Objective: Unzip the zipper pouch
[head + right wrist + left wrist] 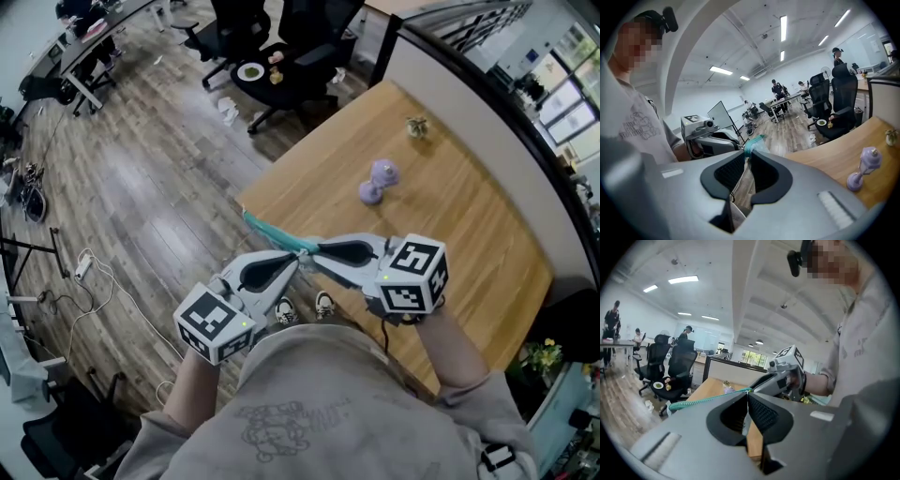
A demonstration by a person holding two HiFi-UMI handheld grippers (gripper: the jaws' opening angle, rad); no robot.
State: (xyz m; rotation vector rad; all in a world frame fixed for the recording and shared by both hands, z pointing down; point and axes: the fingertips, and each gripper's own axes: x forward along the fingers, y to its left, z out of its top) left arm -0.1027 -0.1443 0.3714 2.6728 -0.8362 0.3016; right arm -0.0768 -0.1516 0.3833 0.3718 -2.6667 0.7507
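- Chairs (239, 37), black office ones, stand on the wood floor beyond the table's far-left edge, and one seat carries a plate (250, 70).
- Left claw (296, 260) reaches up and to the right from the person's left hand. In the left gripper view (747, 393) its jaws are pressed tight together, tips pinching the pouch's teal zipper line. Which bit of the zipper they have is too small to tell.
- Zipper pouch (272, 232) hangs in the air between the two claws, just off the near-left corner of the table (469, 244) and over the floor. Its teal zipper edge (708, 399) runs out from the meeting tips toward that corner.
- Right claw (317, 251) comes in nose to nose with the left one. In the right gripper view (751, 154) its jaws are clamped on the pouch (753, 143), thin clear wall caught between the pads, teal end poking out past the tips.
- Purple hourglass-shaped piece (377, 181) lies on the bare wood toward the middle of the table, well apart from both claws.
- Small object (417, 126) sits nearer the far edge, too small to identify.
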